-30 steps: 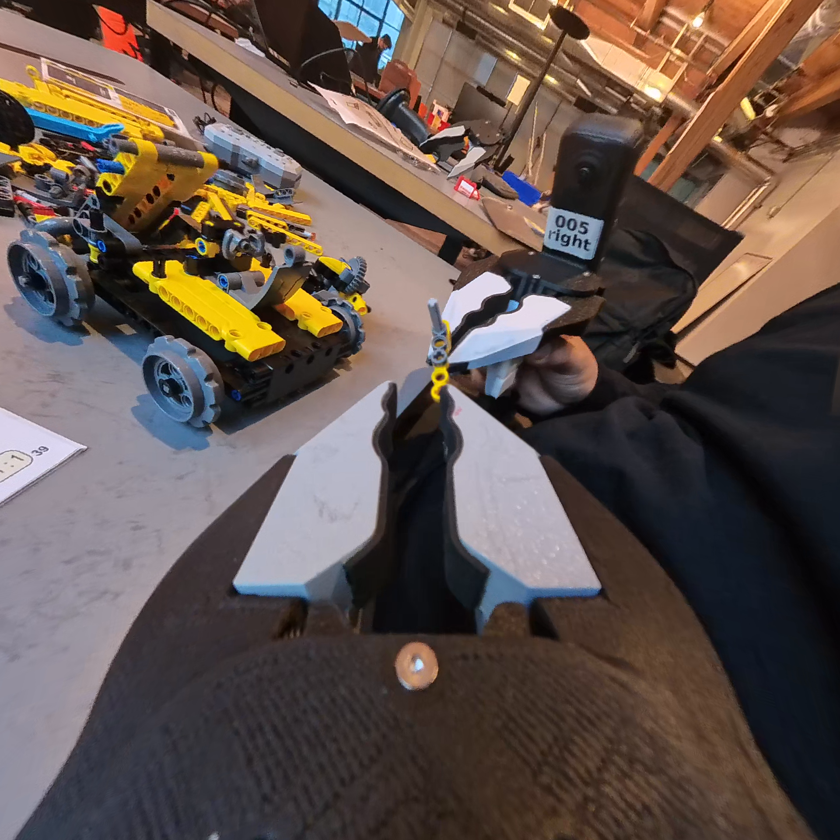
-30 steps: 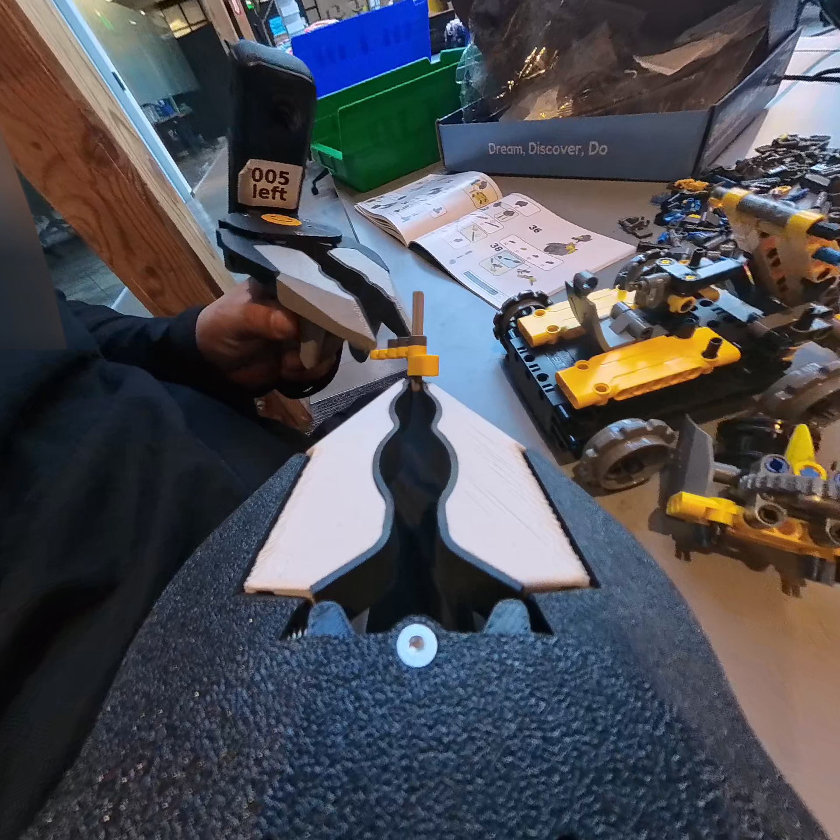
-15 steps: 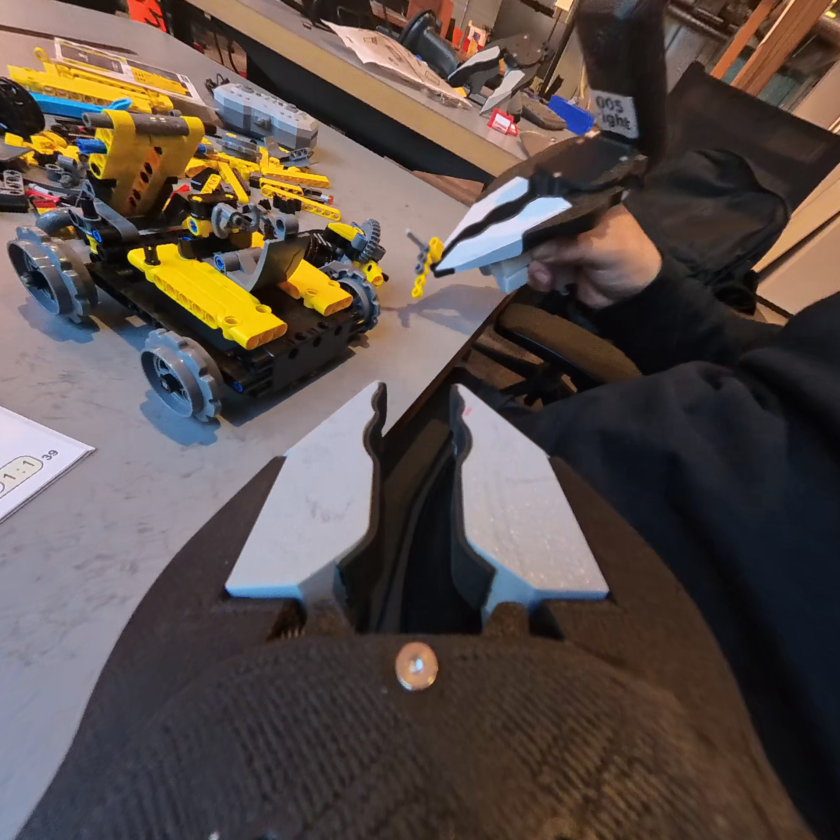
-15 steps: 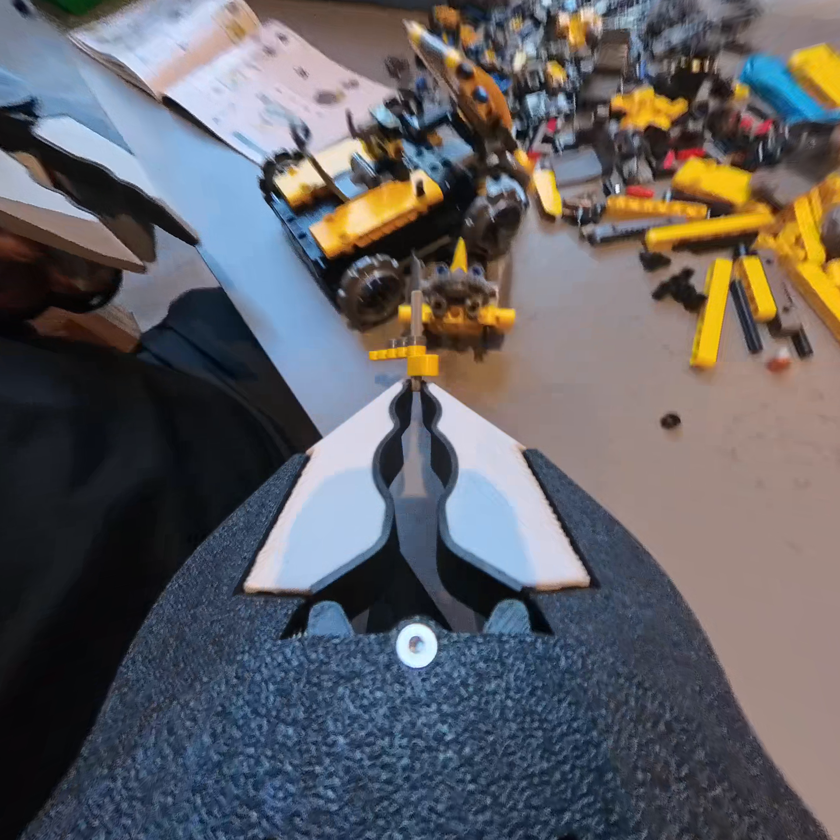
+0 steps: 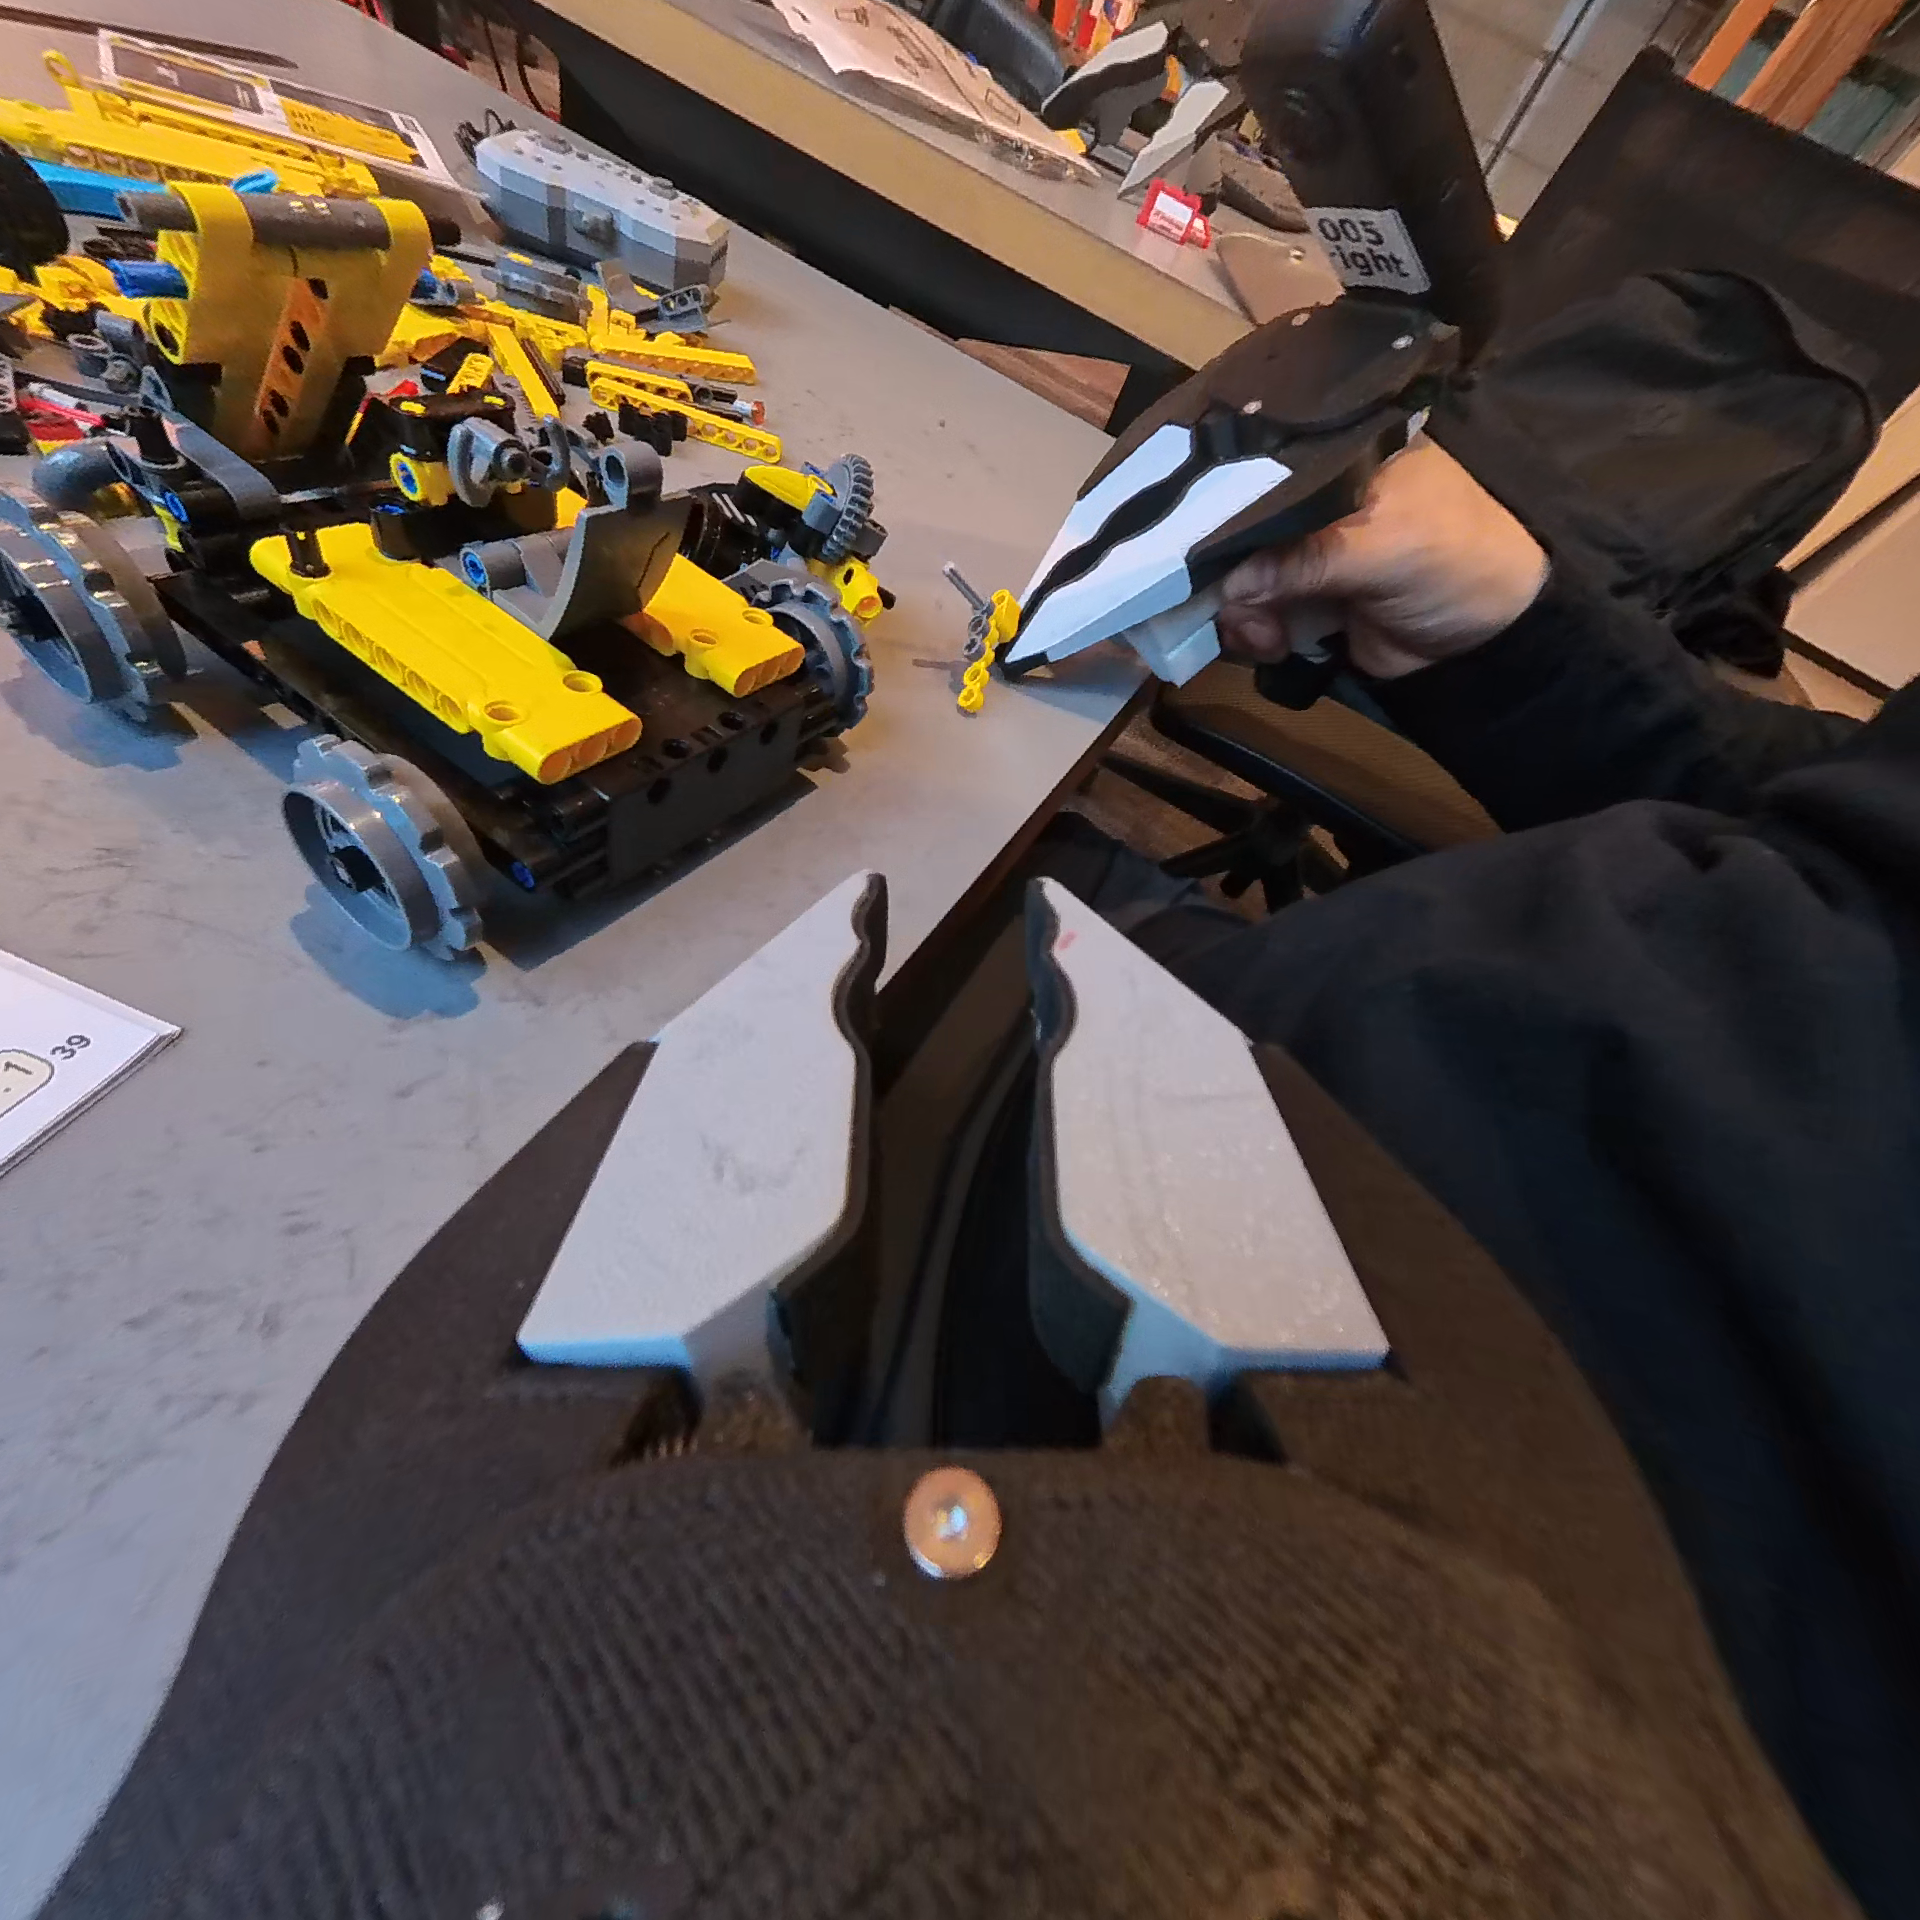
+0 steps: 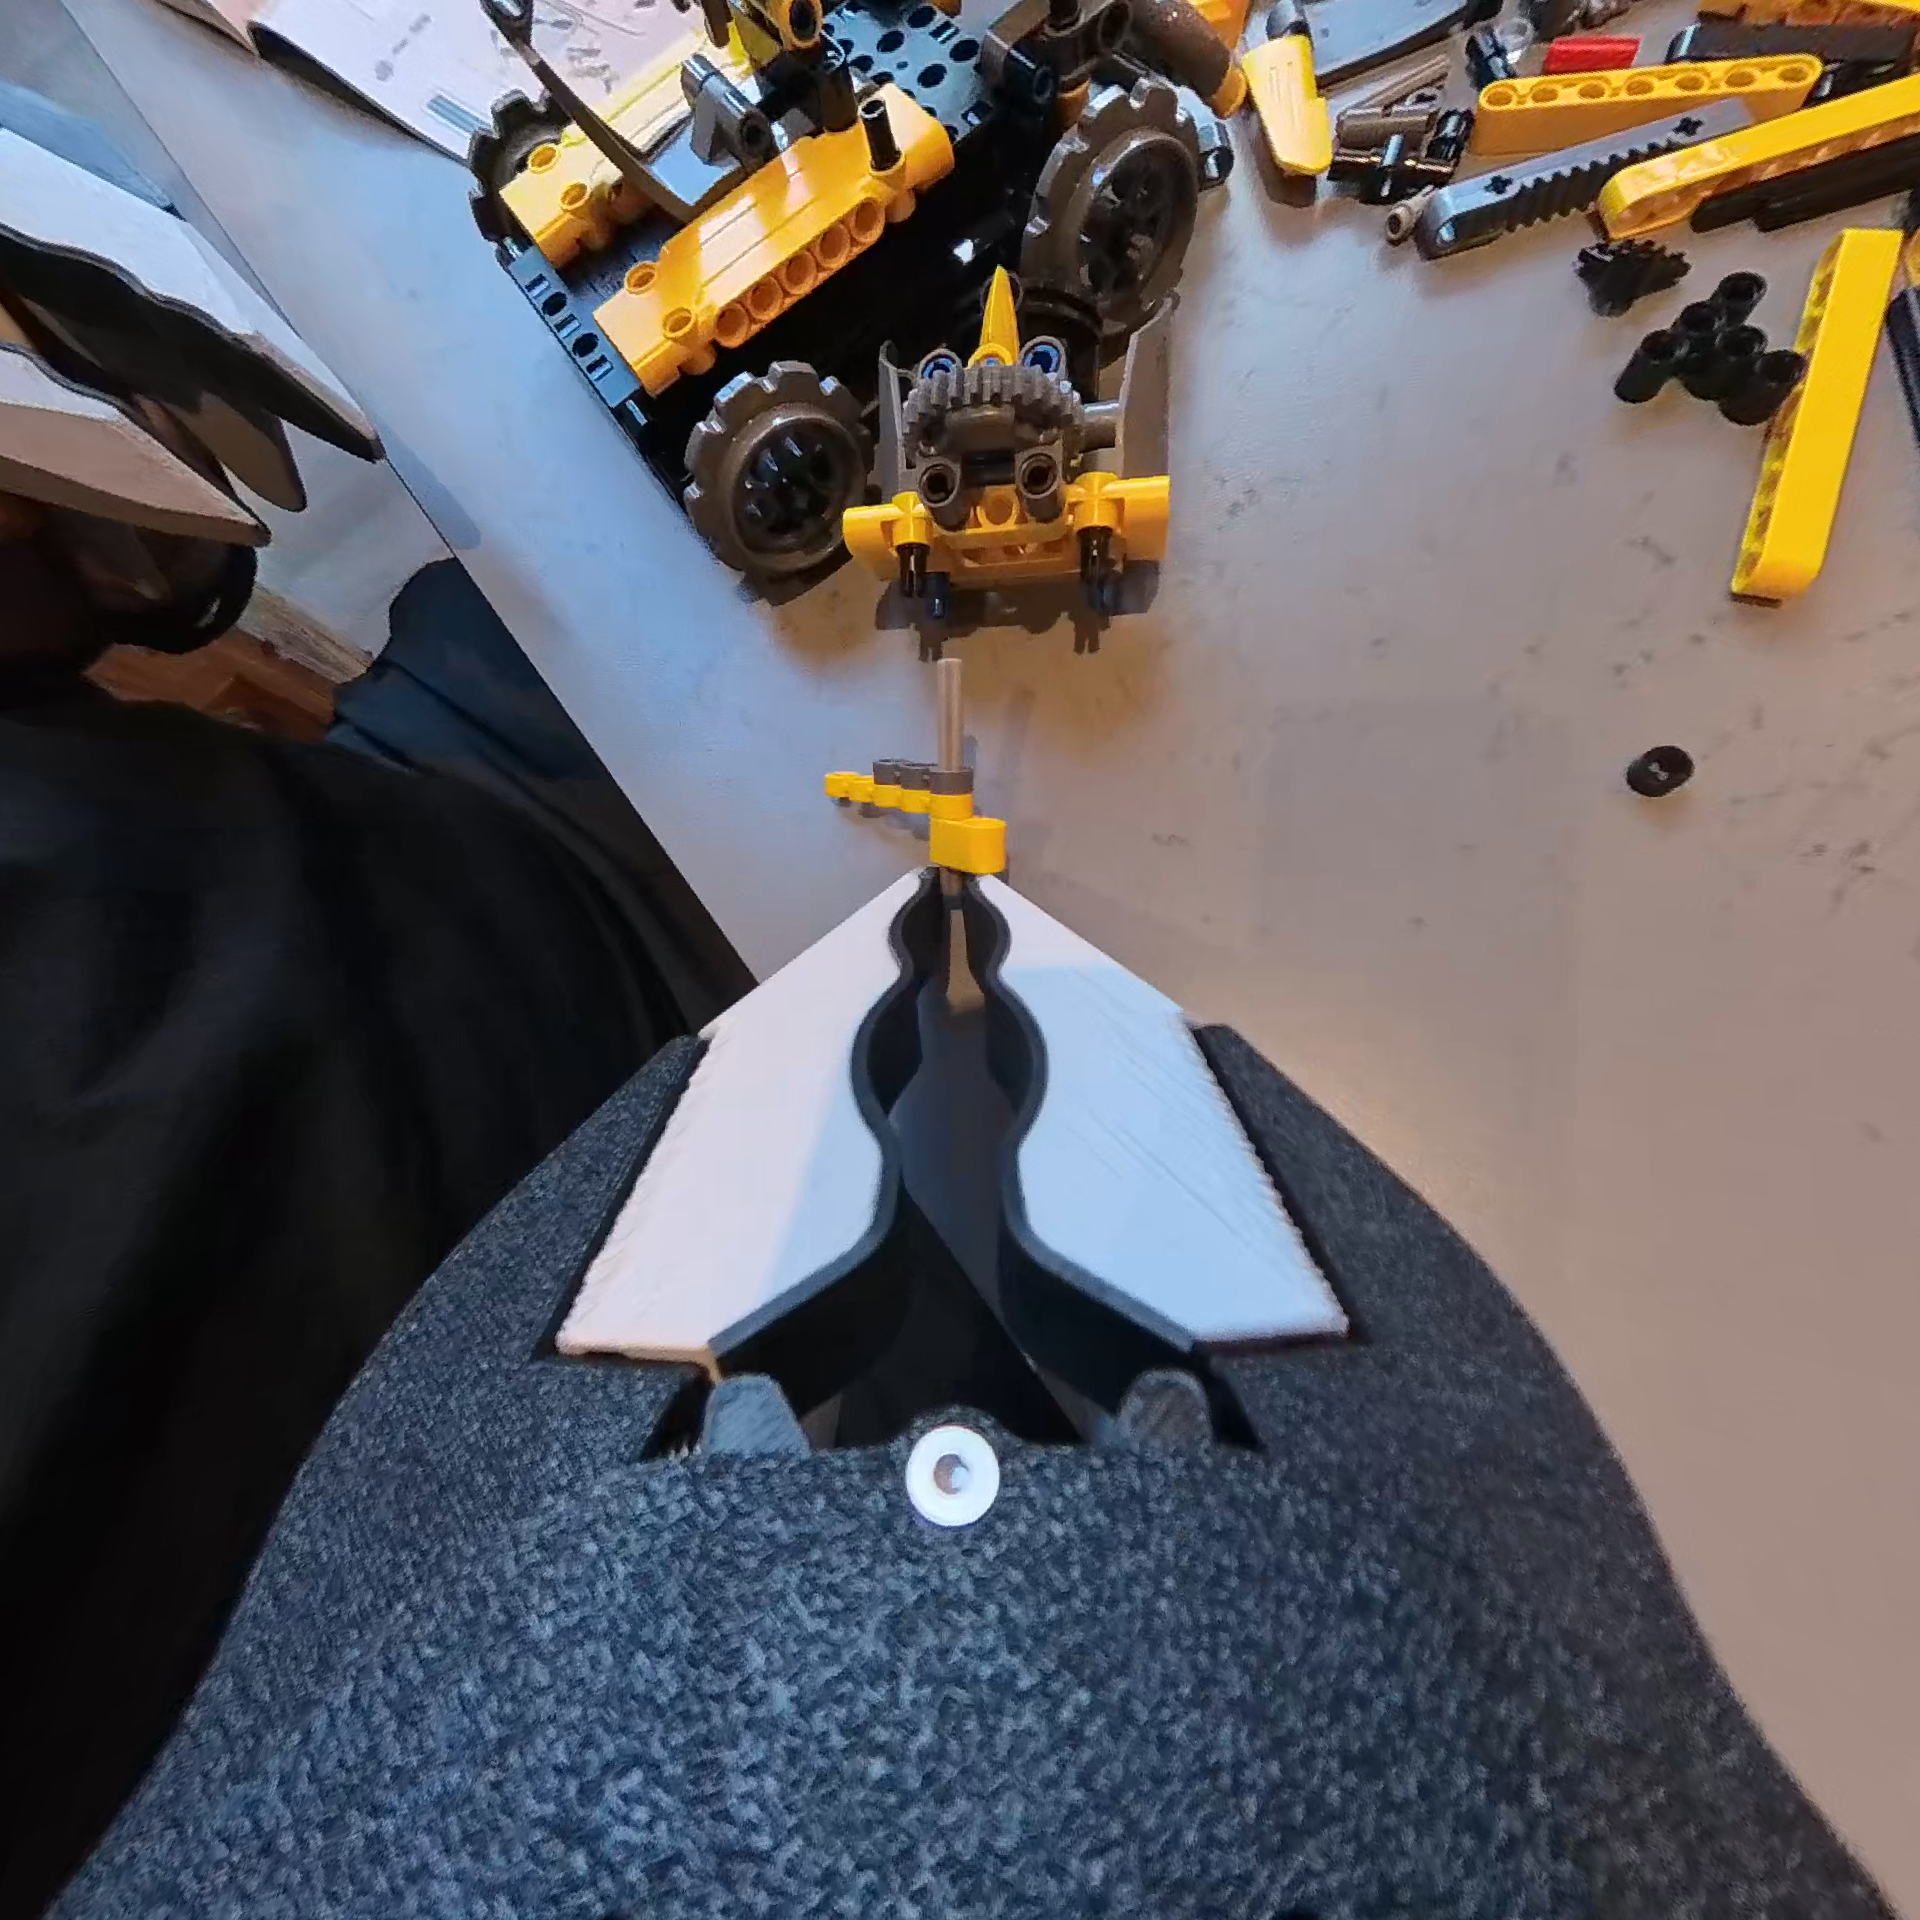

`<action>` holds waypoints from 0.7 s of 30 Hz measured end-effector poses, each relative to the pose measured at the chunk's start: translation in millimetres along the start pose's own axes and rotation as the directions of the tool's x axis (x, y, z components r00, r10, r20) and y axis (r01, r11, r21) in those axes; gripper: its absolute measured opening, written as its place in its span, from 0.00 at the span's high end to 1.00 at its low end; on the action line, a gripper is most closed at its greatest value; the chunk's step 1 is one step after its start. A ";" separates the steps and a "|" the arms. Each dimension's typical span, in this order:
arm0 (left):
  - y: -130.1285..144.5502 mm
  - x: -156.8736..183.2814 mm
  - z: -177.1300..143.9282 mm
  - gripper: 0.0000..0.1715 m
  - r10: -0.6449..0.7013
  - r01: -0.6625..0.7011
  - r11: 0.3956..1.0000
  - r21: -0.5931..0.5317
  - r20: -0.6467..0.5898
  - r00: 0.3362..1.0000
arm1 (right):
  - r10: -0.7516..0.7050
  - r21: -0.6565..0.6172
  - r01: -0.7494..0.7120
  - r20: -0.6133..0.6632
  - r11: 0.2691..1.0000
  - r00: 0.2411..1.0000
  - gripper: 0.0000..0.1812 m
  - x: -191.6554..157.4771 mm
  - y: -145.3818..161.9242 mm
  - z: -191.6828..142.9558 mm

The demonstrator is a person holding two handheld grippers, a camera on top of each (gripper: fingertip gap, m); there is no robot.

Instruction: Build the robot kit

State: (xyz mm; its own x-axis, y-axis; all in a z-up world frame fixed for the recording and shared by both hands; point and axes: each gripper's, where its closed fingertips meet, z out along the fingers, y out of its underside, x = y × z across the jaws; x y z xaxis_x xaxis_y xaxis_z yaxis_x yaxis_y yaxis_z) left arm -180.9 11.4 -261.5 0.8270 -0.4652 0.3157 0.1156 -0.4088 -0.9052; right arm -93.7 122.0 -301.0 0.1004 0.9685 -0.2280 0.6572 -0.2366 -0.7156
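The right gripper (image 6: 951, 883) has its two fingers pressed together on a thin grey axle (image 6: 947, 727), so the small brick assembly (image 6: 925, 805) is pinched at the very tips. This assembly is the axle with a yellow connector and a short yellow and grey piece that sticks out to the left side. It is held low over the grey table (image 6: 1455, 935), near the table's edge; whether it touches the surface I cannot tell. In the left wrist view the same right gripper (image 5: 1013, 660) shows farther off, with a person's hand (image 5: 1382, 582) around its handle and the small assembly (image 5: 982, 649) at its tip.

Just ahead of the held axle lies a loose yellow and grey gear module (image 6: 1003, 478) (it has a dark toothed wheel on top). It rests beside a grey wheel of the yellow and black brick vehicle (image 6: 790, 239). Loose yellow beams (image 6: 1818, 416) and small black connectors (image 6: 1709, 358) lie scattered to the right.

The left gripper (image 5: 956, 914) has its fingers spread apart and nothing is between them. It hovers over the table's edge, near the vehicle (image 5: 499, 644) and well apart from the right gripper. A corner of a printed booklet (image 5: 62, 1070) lies at the left, and a dark sleeve (image 5: 1558, 1091) fills the right side.
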 end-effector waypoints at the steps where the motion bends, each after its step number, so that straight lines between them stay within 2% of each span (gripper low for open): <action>1: 0.4 -0.1 0.2 0.86 0.000 0.000 1.000 -0.002 0.000 1.000 | 0.000 0.001 0.000 0.002 1.000 1.000 0.98 -0.5 -0.1 0.2; 5: 2.3 0.0 1.5 0.86 0.030 -0.030 0.999 -0.019 0.015 0.999 | 0.015 0.038 -0.017 0.070 0.999 0.997 0.98 -11.8 -5.7 -0.5; 8: 2.9 3.7 6.0 0.85 0.092 -0.091 0.995 -0.051 0.036 0.995 | 0.065 0.084 -0.083 0.191 0.993 0.979 0.98 -28.5 -16.2 -4.7; 11: -5.0 12.7 14.5 0.81 0.208 -0.203 0.976 -0.082 0.060 0.976 | 0.107 0.125 -0.152 0.307 0.980 0.946 0.98 -47.0 -28.4 -5.2; 15: -15.3 22.4 29.8 0.79 0.402 -0.386 0.912 -0.140 0.114 0.908 | 0.132 0.135 -0.198 0.386 0.971 0.913 0.98 -66.2 -36.5 6.1; 17: -19.6 25.5 38.1 0.80 0.475 -0.453 0.876 -0.163 0.136 0.870 | 0.142 0.139 -0.220 0.427 0.965 0.893 0.98 -76.3 -40.8 11.0; 21: -22.5 18.7 47.5 0.93 0.578 -0.538 0.813 -0.222 0.189 0.794 | 0.140 0.131 -0.221 0.450 0.966 0.882 0.98 -86.9 -41.2 17.3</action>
State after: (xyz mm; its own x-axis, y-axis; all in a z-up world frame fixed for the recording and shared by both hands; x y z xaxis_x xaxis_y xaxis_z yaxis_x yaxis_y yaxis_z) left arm -142.0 49.2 -248.8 0.8274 -0.4574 -0.3258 -0.4734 -0.2561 -0.8428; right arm -142.4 46.3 -263.1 -0.1560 0.7857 -0.5986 0.5148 -0.4526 -0.7281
